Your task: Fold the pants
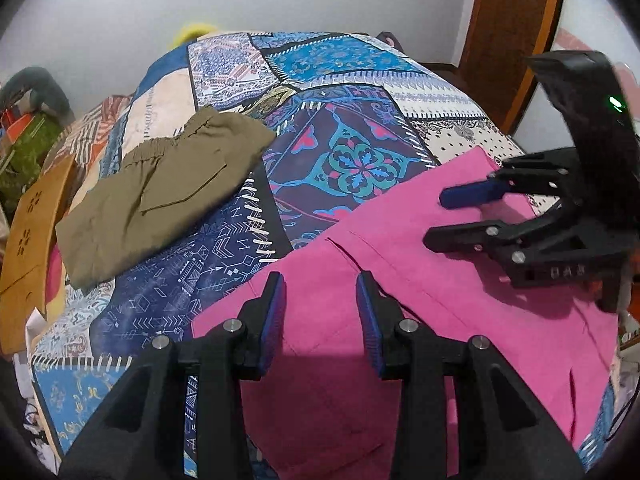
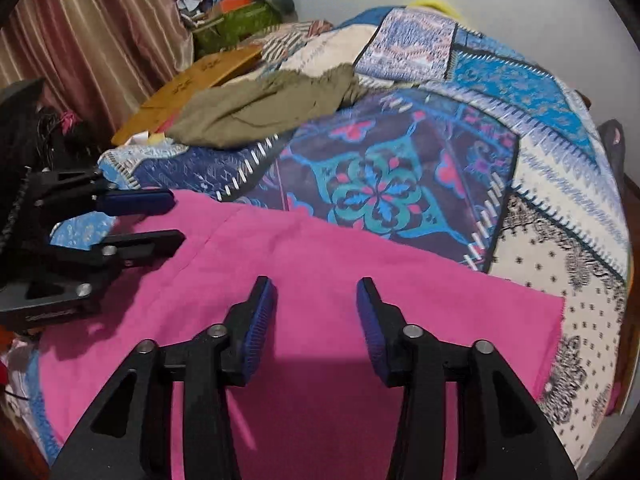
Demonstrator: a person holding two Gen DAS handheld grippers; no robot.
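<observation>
Pink cloth, left wrist view: flat pink cotton pants (image 1: 400, 320) spread on the patchwork blue-and-white bedspread (image 1: 344, 152), likely laid out smooth so a fold can start.
Left gripper: black two-finger left gripper with blue pads (image 1: 320, 320) hangs over the pink pants' near-left part, jaws apart, nothing between them.
Right gripper: black right gripper (image 1: 434, 218) sits over the pants' far-right edge, fingers apart, empty.
Clutter: folded olive-green pants (image 1: 160, 192) left of and beyond the pink pants, well apart; wooden board (image 1: 28, 248) further left.
Right wrist view, pants: pink pants (image 2: 320, 264) fill the near foreground.
Right gripper here: (image 2: 316, 320) open above the cloth; contact unclear.
Left gripper here: (image 2: 178, 220) at the pants' left edge, open.
Obstacles: olive pants (image 2: 260, 112) beyond, not in the fold path, I judge.
</observation>
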